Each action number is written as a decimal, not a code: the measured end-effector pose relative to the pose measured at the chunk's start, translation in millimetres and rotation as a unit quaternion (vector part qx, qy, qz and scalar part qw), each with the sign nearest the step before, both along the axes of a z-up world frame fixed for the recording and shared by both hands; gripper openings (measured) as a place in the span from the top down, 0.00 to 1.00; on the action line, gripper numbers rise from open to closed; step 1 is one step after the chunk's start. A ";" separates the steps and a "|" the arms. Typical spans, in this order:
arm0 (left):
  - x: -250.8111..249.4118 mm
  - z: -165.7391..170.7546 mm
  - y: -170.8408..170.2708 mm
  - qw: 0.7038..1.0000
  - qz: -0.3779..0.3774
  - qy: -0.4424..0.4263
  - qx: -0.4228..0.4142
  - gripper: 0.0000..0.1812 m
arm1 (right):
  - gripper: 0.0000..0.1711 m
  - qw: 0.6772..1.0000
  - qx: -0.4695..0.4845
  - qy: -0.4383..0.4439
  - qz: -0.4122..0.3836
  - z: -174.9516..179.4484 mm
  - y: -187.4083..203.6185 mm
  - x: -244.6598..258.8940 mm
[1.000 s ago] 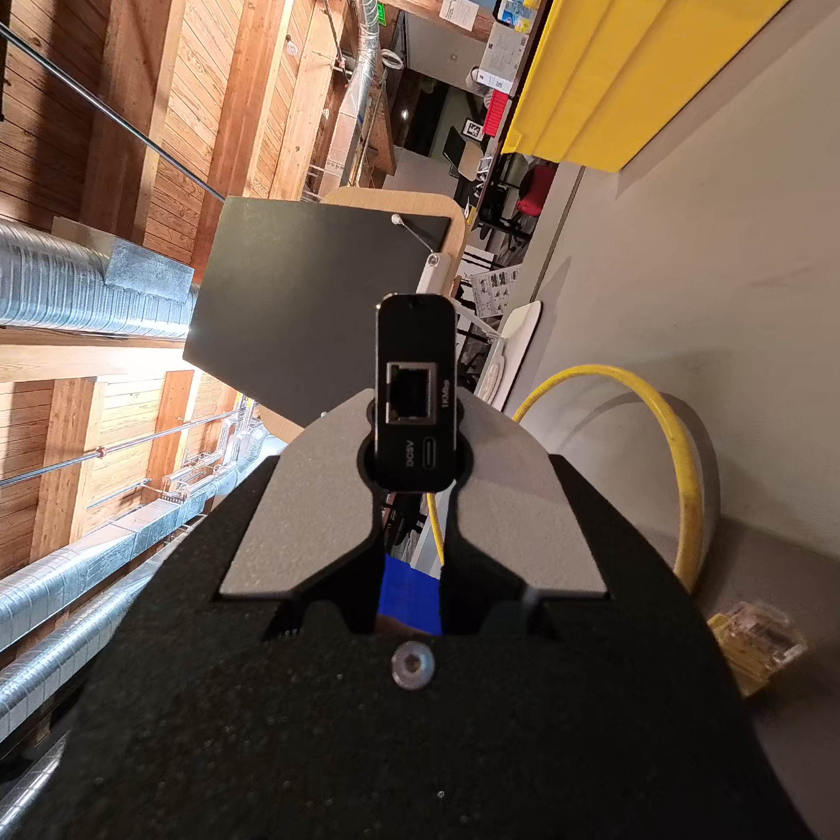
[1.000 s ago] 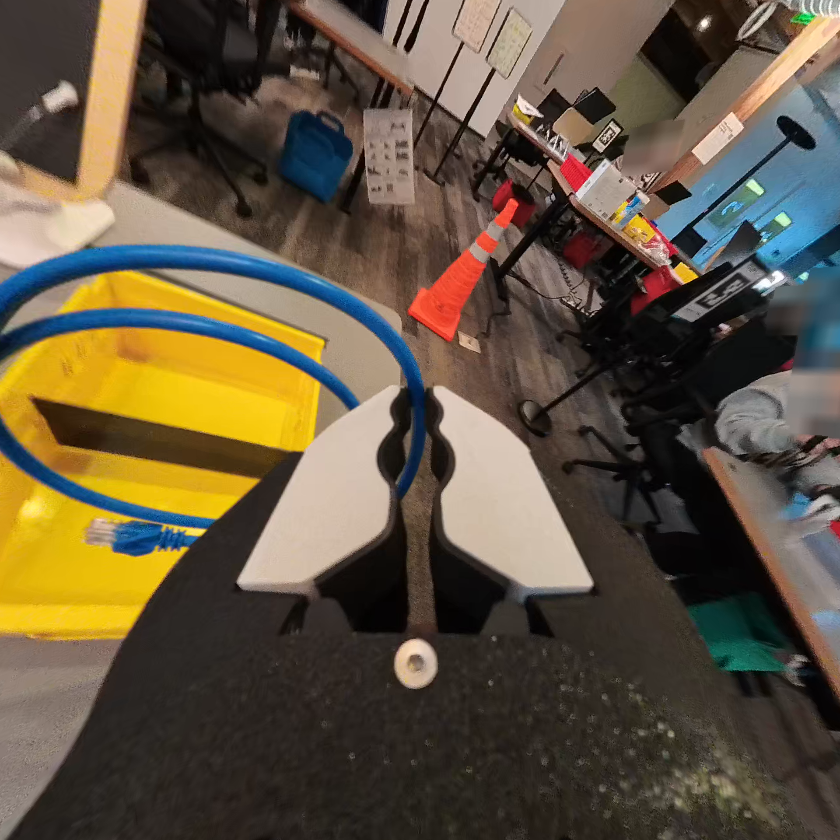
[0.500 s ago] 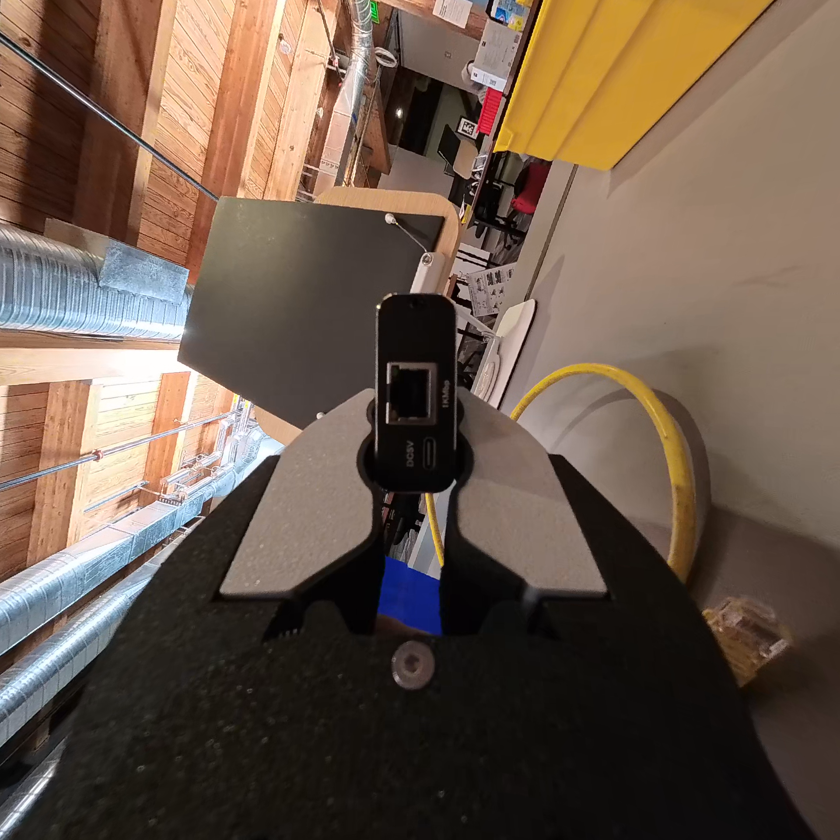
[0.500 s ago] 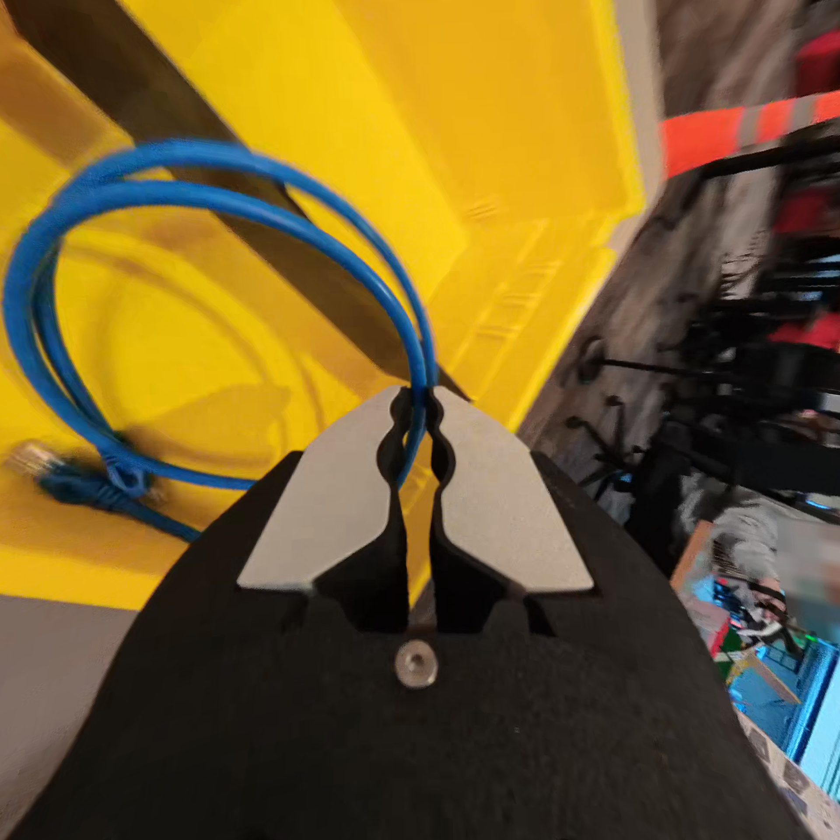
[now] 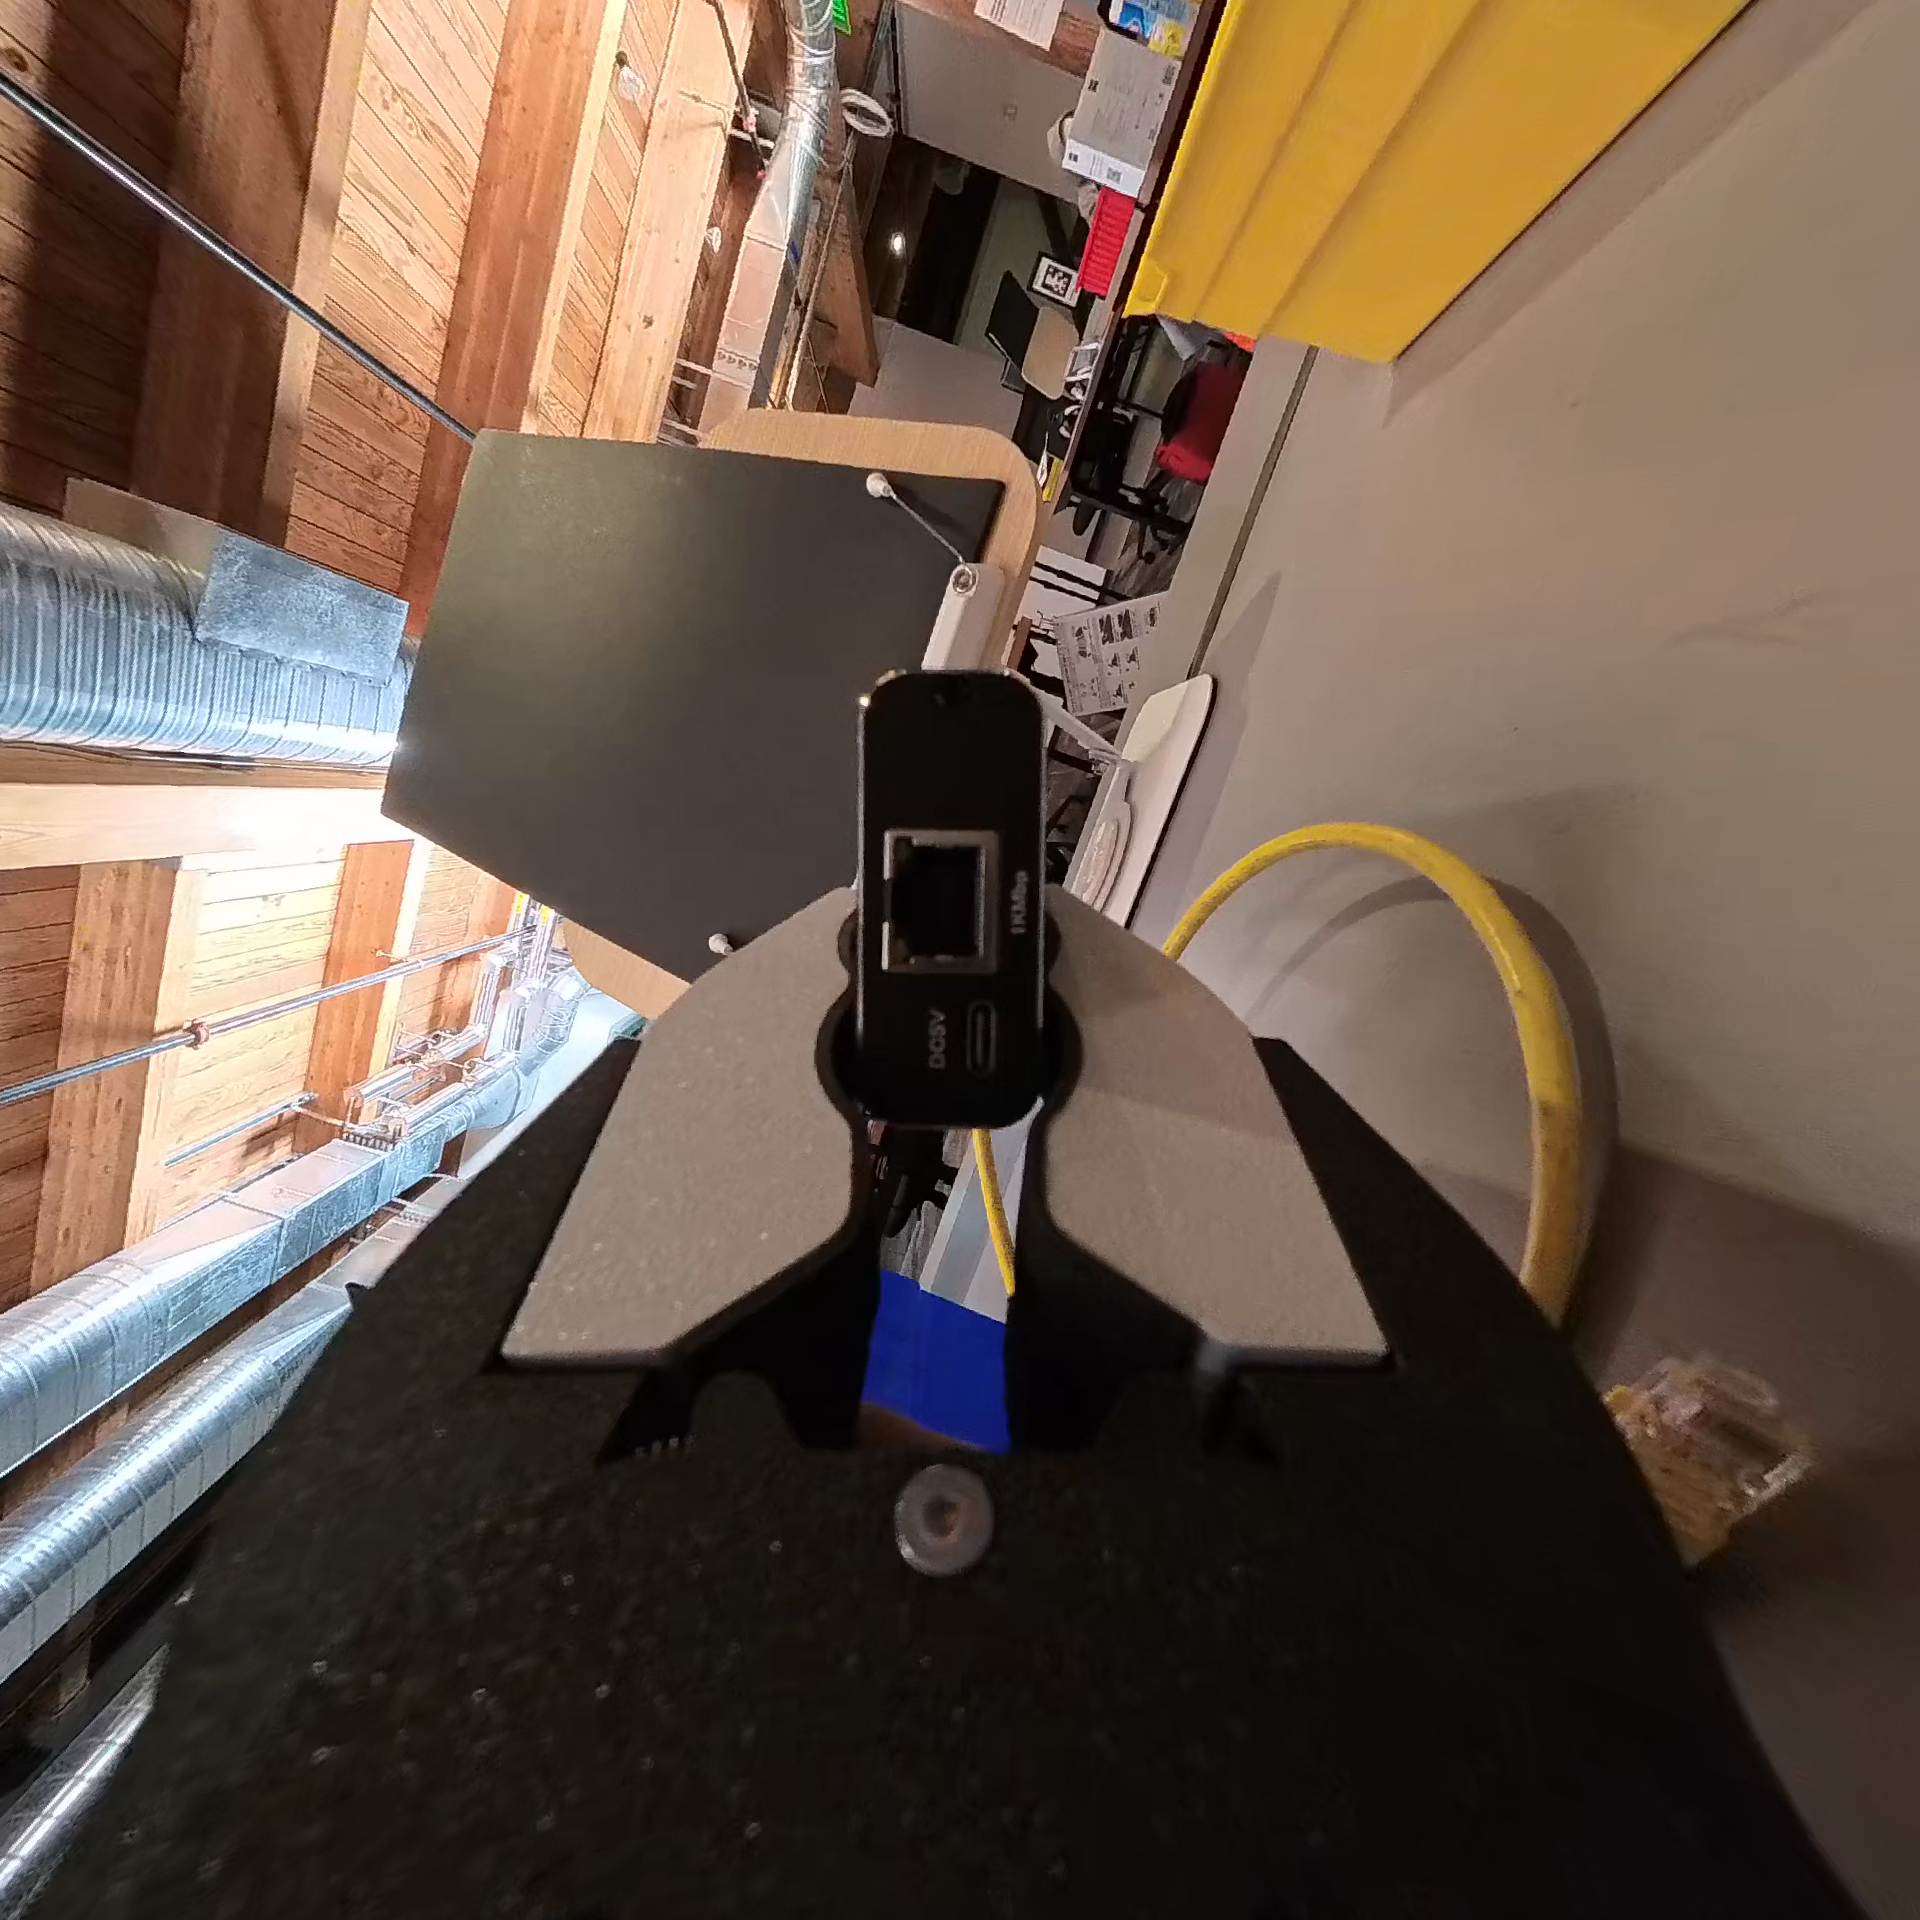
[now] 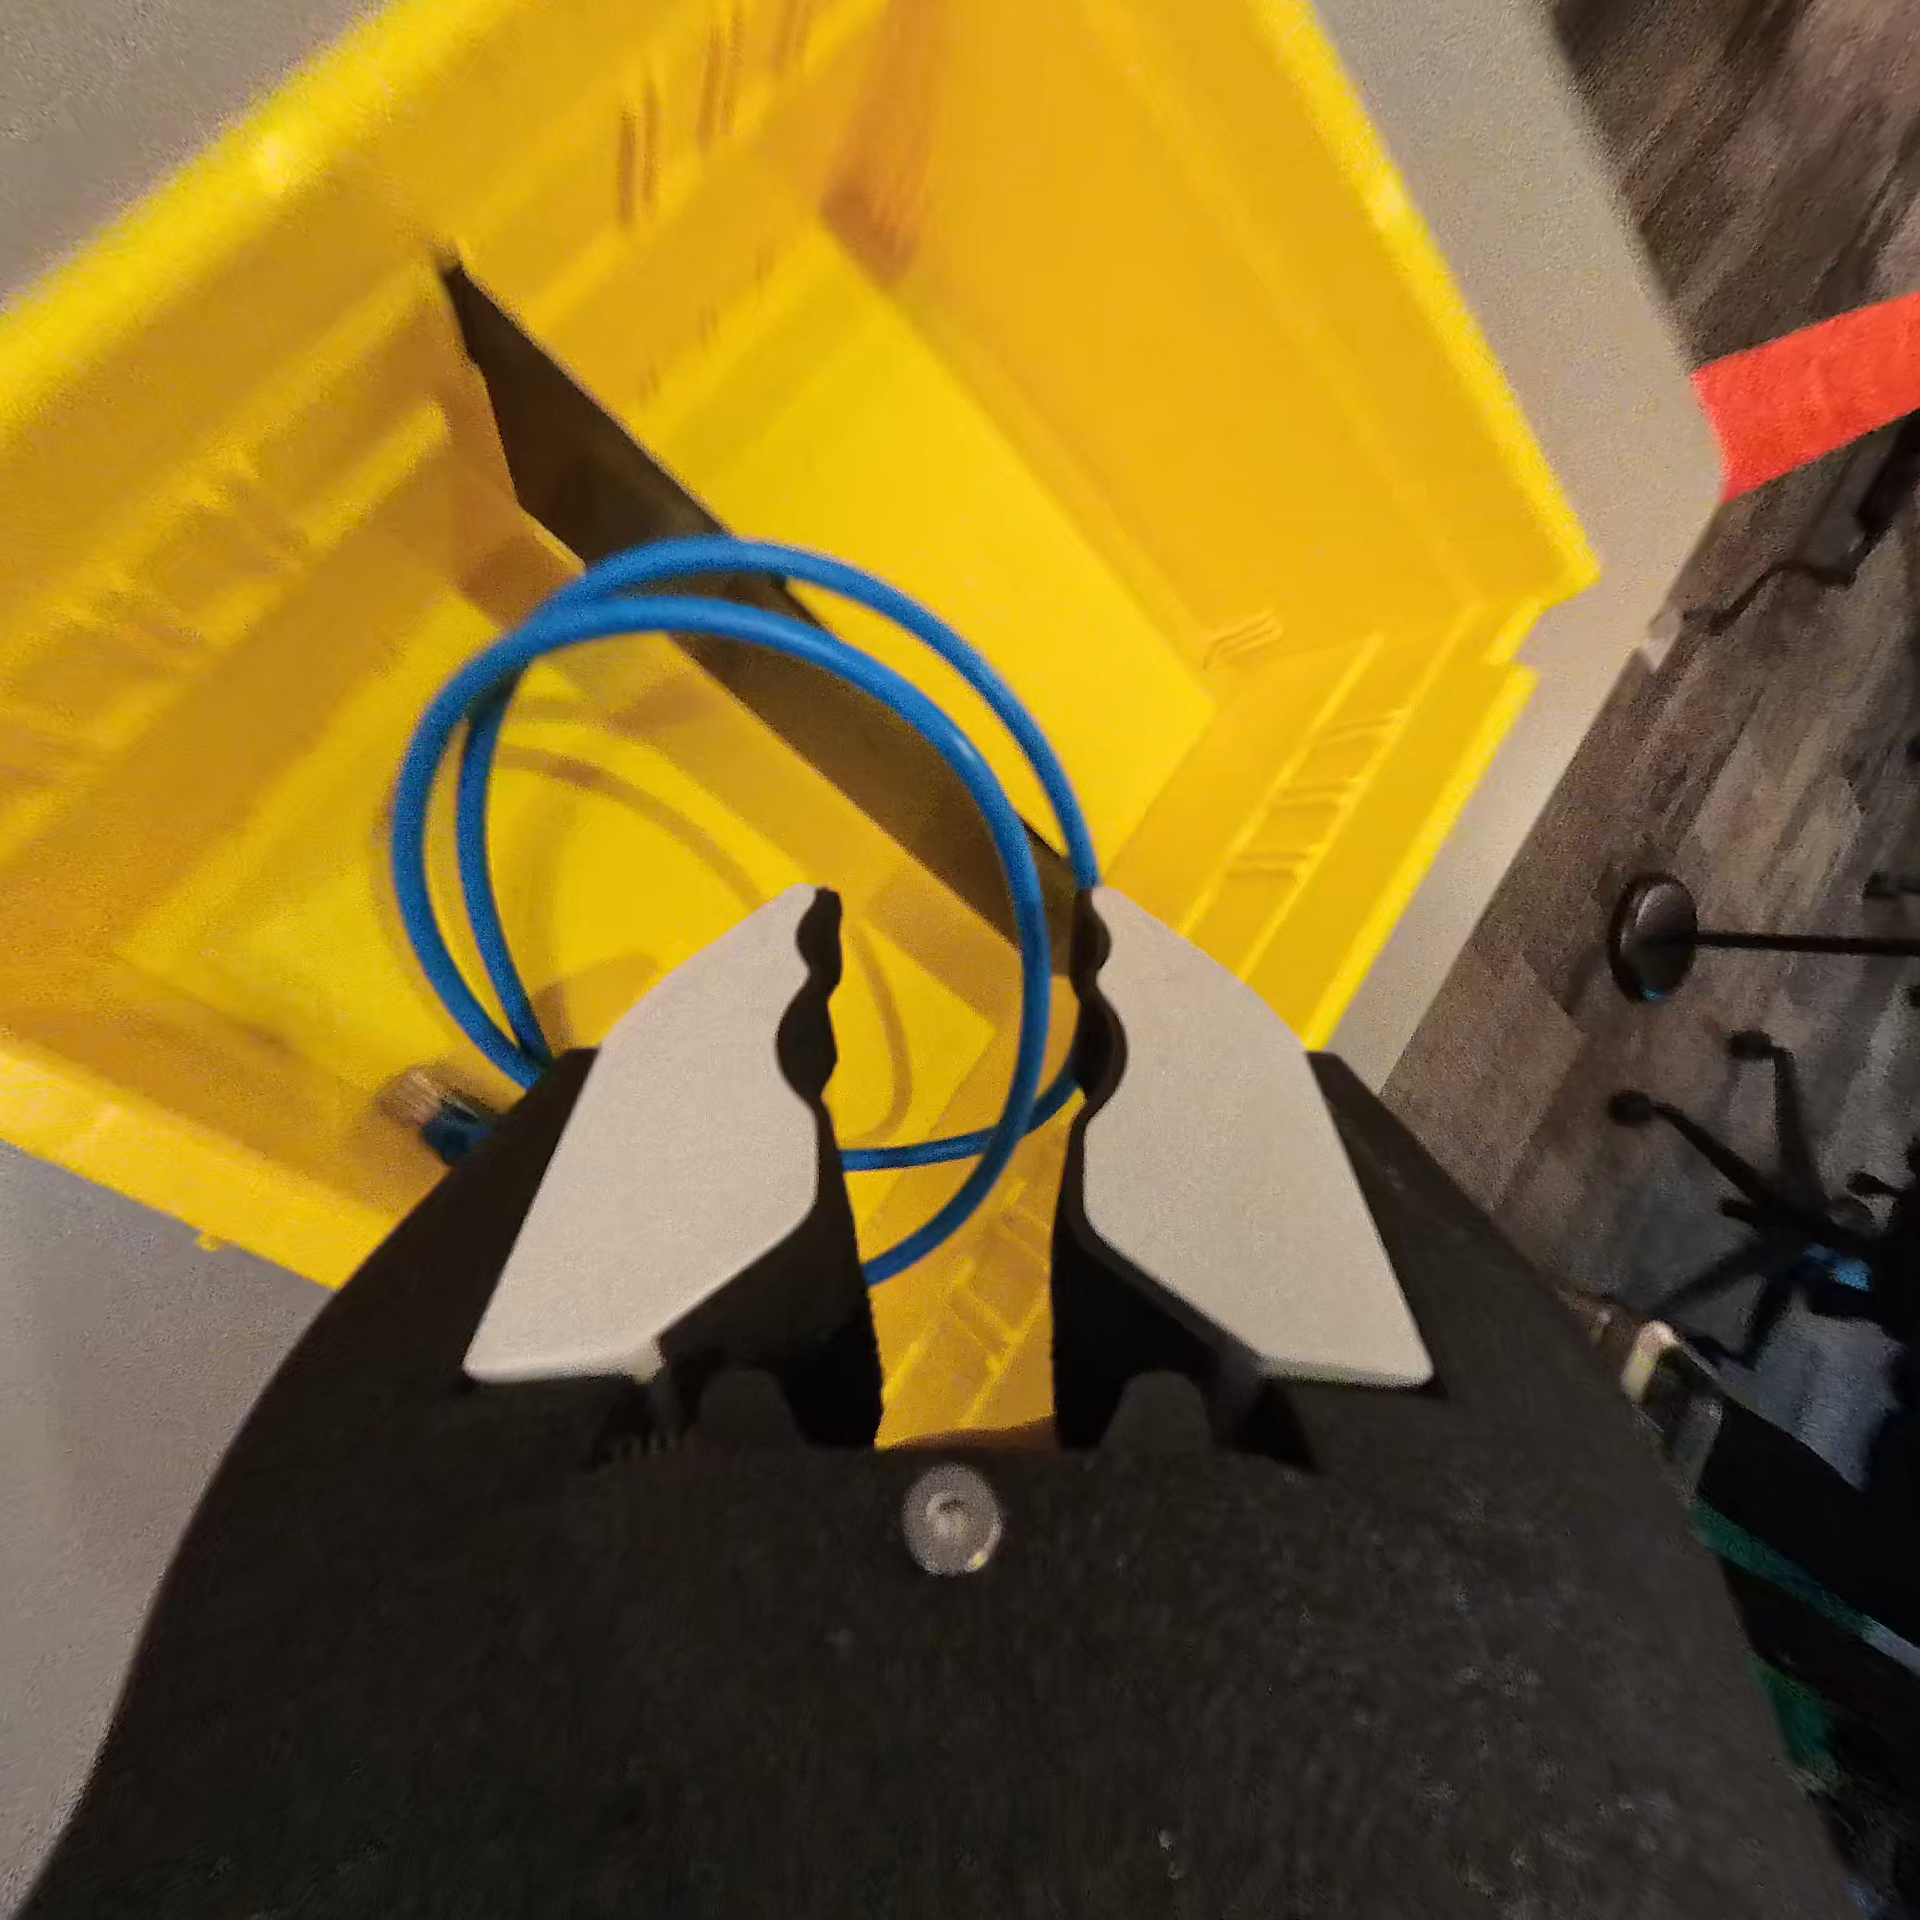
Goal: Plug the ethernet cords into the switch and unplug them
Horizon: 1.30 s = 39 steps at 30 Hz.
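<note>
My left gripper [image 5: 948,935] is shut on a small black switch [image 5: 948,894], held on end with an empty ethernet port and a small oval port facing the camera. A yellow ethernet cord [image 5: 1538,1039] loops on the grey table to the right, its clear plug [image 5: 1704,1455] lying by the gripper body. My right gripper [image 6: 956,914] is open above a yellow bin [image 6: 1039,436]. A coiled blue ethernet cord [image 6: 727,582] lies loose in the bin under the fingers, its plug [image 6: 426,1107] at the left.
The grey table [image 5: 1610,623] carries the yellow bin [image 5: 1403,156] at the far end. A black board [image 5: 644,665] and a white stand stand behind the switch. A black divider [image 6: 727,623] crosses the bin. Floor, chair legs and an orange cone [image 6: 1808,405] lie right of the table. About 35 centimeters separates my left fingertips from my right.
My right gripper swung over the yellow bin, opened and let go of the blue cord, which now lies in the bin. My left gripper still holds the switch, almost unmoved.
</note>
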<state>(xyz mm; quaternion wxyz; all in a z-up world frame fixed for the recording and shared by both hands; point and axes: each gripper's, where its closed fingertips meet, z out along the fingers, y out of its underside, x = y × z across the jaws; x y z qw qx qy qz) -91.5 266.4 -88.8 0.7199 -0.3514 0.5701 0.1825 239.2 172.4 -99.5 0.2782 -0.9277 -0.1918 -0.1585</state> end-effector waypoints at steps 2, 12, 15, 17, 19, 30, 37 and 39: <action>0.7 -0.1 -0.4 1.000 -0.001 0.000 -0.001 0.86 | 0.75 0.999 0.046 -0.003 -0.007 16.5 3.7 5.3; 2.7 -3.8 -1.9 1.000 -0.002 0.009 0.003 0.86 | 0.96 0.987 -0.006 -0.157 0.027 -13.7 13.3 39.3; 1.6 -2.6 -0.3 1.000 0.000 0.006 0.000 0.86 | 0.96 0.982 0.026 -0.148 0.115 2.2 12.1 10.3; 1.5 -2.3 0.4 1.000 0.000 0.005 -0.002 0.86 | 0.96 0.980 0.005 -0.126 0.152 -3.6 5.3 -3.2; 2.0 -2.7 0.2 1.000 0.000 0.007 -0.002 0.86 | 0.96 0.978 -0.023 -0.135 0.158 -12.6 4.7 -2.0; 0.5 -1.6 0.7 1.000 0.001 0.003 -0.003 0.86 | 0.74 0.994 -0.076 -0.059 0.057 -39.5 -4.4 -6.9; 1.5 8.2 -11.4 0.998 -0.057 -0.025 -0.023 0.86 | 0.71 0.992 0.089 0.091 0.009 28.7 -25.4 -81.8; 2.2 16.1 -25.7 0.995 -0.095 -0.030 -0.013 0.86 | 0.69 0.960 0.144 0.226 0.080 44.5 -23.1 -158.9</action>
